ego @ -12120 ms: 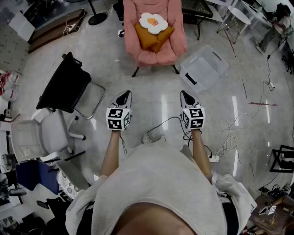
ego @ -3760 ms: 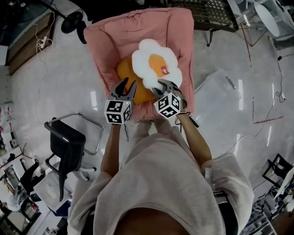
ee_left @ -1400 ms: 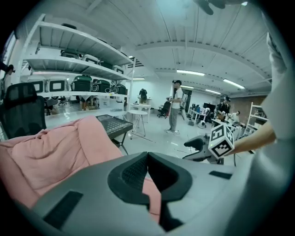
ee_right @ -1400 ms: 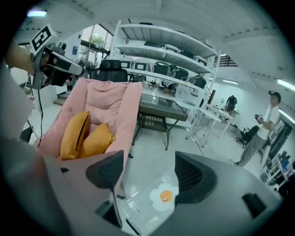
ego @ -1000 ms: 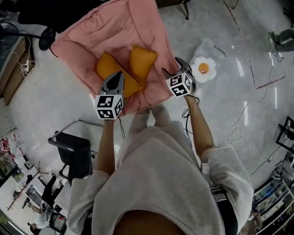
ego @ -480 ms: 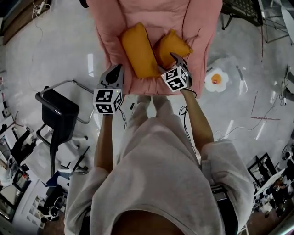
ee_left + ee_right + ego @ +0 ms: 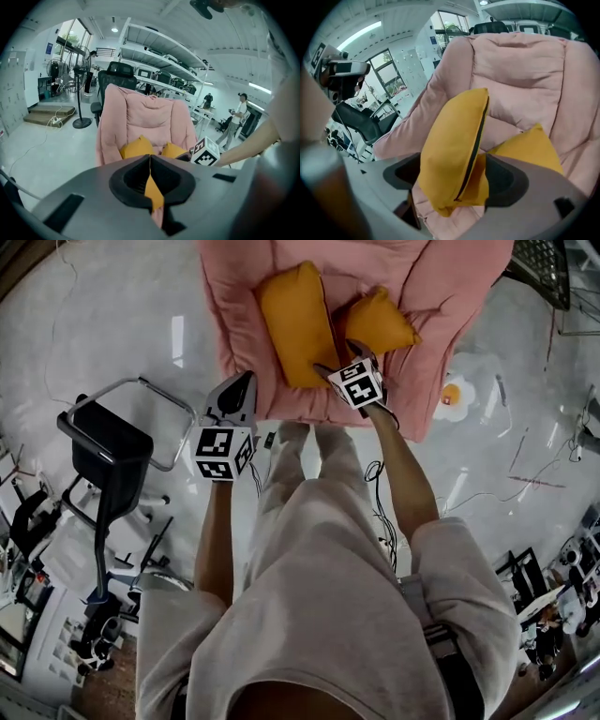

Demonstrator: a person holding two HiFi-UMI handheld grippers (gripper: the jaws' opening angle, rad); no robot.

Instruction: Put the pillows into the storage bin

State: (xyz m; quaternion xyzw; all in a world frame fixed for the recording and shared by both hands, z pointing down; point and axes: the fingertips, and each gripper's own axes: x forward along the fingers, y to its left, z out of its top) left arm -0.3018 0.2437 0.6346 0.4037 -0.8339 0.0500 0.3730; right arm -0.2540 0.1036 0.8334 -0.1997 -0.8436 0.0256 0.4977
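Note:
Two orange pillows lean on the seat of the pink armchair [image 7: 450, 296]: a tall one [image 7: 293, 324] [image 7: 452, 150] and a smaller one [image 7: 380, 322] [image 7: 532, 147]. My right gripper [image 7: 342, 360] [image 7: 453, 177] is at the tall pillow's lower corner. Its jaws have just been opening and stand wide, the corner between them without being pressed. My left gripper [image 7: 246, 381] [image 7: 150, 159] is shut and empty, hanging at the seat's front left edge. The fried-egg pillow [image 7: 457, 390] lies in the translucent storage bin [image 7: 483, 367] right of the chair, partly hidden by the armrest.
A black office chair [image 7: 103, 451] stands to my left. Cables [image 7: 525, 474] trail over the glossy floor at the right. In the left gripper view, shelves [image 7: 164, 47], a floor fan [image 7: 82, 93] and people [image 7: 239, 112] are behind the armchair.
The right gripper has swung left from beside the egg pillow in the bin to the orange pillows, and its jaws stand wider. The left gripper has shifted along the seat's front edge.

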